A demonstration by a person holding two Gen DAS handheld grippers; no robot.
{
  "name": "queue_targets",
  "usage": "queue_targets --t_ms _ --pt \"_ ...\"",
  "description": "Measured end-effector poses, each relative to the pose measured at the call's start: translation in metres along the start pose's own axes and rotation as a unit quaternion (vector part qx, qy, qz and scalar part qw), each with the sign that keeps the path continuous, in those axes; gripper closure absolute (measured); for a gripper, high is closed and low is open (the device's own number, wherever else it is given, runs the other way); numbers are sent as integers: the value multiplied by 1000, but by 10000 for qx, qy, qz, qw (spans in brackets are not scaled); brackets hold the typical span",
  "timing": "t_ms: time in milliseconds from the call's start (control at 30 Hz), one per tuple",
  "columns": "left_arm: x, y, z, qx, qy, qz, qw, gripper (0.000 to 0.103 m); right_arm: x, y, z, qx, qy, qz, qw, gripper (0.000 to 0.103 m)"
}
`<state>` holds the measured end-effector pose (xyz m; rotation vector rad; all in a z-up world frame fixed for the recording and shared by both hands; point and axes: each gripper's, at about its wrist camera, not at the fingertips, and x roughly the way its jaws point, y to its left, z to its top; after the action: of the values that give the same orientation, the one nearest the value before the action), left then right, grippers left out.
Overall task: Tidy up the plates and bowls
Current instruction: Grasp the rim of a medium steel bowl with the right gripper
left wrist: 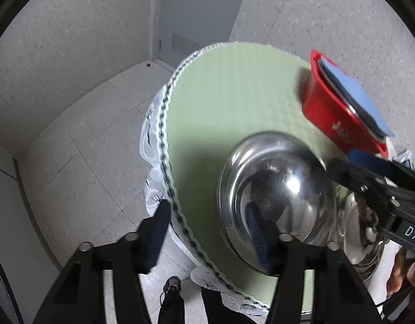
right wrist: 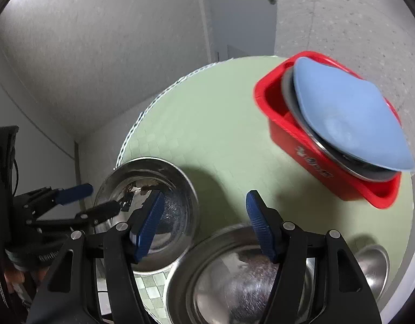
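Soft overhead light, glare on steel bowl (left wrist: 277,189), fisheye-bent dark corners

I see open green counter (right wrist: 207,135) between the red bin (right wrist: 329,167) at the far right and the steel bowls near me, room enough to pass. The near edge is crowded: one bowl (right wrist: 164,189) left, a larger bowl (right wrist: 234,283) beside it, a small one (right wrist: 374,267) right. The blue plate (right wrist: 347,118) overhangs the bin's rim.
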<state>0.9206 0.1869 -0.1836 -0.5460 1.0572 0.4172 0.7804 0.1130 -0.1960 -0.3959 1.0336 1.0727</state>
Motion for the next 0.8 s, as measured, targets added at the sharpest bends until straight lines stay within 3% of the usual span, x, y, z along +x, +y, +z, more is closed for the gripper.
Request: queue_targets --t_ms 67,200,233,333,500,800 --pt "10 0 2 9 69 -39 10000 74 10 5 2 -154 118 18 9998 39" --pt "18 -4 6 22 54 -123 9999 83 29 12 8 -335 345 68 9988 53" --pt "18 -4 7 33 25 -148 9999 89 33 12 9 -379 391 74 9985 58" --pt "21 -6 7 59 -69 -124 9999 91 46 12 12 -463 563 100 9973 73" --pt "20 -6 9 -12 -319 -91 9994 92 56 9 14 -483 659 157 9965 90" --pt "-6 -23 24 160 -930 -66 9955 93 27 -1 29 -212 125 345 9991 91"
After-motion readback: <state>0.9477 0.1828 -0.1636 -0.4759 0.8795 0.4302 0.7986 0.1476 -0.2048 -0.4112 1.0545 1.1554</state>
